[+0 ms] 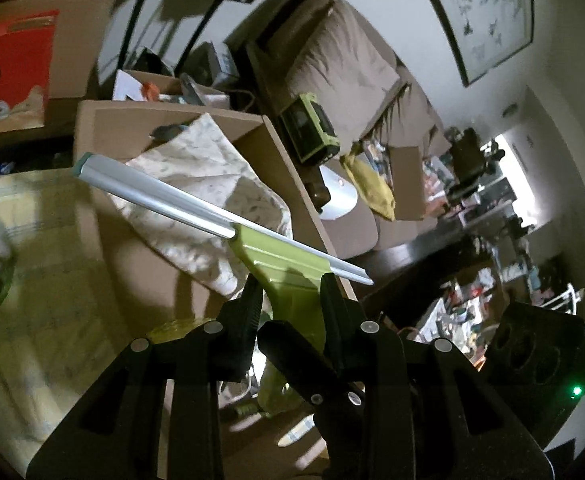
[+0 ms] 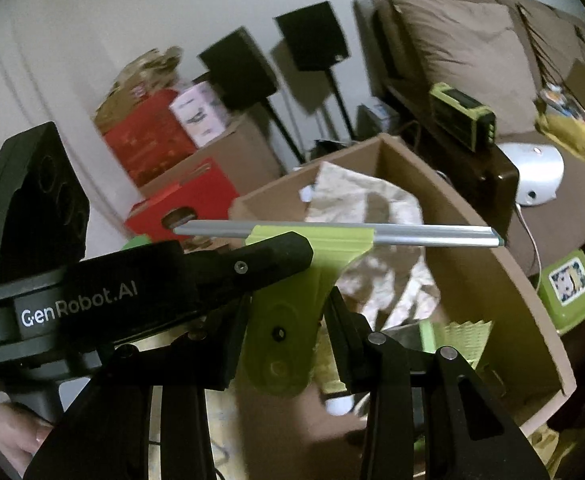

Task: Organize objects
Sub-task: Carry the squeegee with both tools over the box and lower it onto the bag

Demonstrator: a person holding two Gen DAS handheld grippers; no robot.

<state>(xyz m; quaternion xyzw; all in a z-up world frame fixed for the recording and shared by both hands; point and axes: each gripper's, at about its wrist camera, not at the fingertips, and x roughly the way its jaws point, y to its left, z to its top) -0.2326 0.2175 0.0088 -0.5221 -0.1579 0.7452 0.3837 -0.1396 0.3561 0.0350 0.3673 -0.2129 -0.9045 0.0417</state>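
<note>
Both grippers' fingers [image 1: 328,300] are closed on the green squeegee [image 1: 288,280] handle, blade bar beyond the fingertips.

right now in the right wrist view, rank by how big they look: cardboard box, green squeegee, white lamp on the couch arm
1. cardboard box
2. green squeegee, though it is nearest the camera, which inflates it
3. white lamp

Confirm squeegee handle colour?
Lime green handle on the squeegee, silver blade rail; clearest in the right wrist view.
</note>
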